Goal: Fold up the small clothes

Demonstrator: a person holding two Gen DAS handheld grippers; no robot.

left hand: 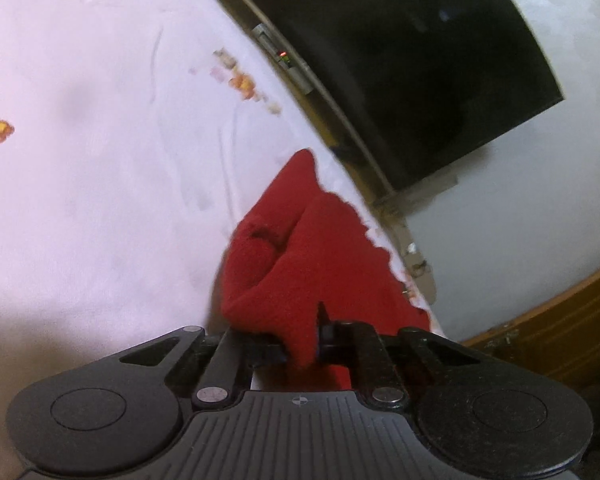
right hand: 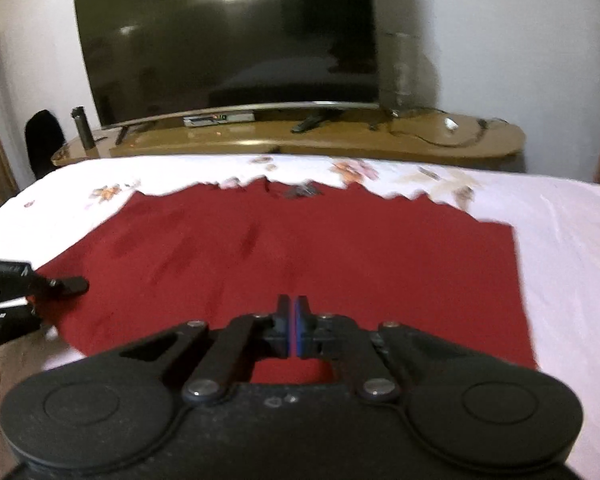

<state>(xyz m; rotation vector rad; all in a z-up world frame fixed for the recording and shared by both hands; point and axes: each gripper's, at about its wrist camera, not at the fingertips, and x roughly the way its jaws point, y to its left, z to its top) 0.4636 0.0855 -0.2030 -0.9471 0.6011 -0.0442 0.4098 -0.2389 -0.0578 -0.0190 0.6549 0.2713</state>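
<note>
One bed [right hand: 572, 232], covered with a white sheet printed with small orange flowers, fills the lower part of both views. Behind it, one large black curved television [right hand: 228, 40] is seen standing on a long tan wooden table [right hand: 480, 140], on which one small set-top box [right hand: 218, 119], one black remote control [right hand: 306, 123] and a trailing cable are laid. No containers are seen.

One red cloth garment [right hand: 300, 248] is spread across the sheet, with its jagged far edge near the bed's end toward the television. It lies mostly flat in the right wrist view; in the left wrist view its near-left corner is bunched and lifted into folds.

Two tools are counted. The left tool [left hand: 302, 344] is clamped on that bunched corner of the garment, red fabric being pinched between its fingers. The right tool [right hand: 293, 330] is held over the garment's near edge with its fingers pressed together; whether fabric is pinched between them cannot be told.
</note>
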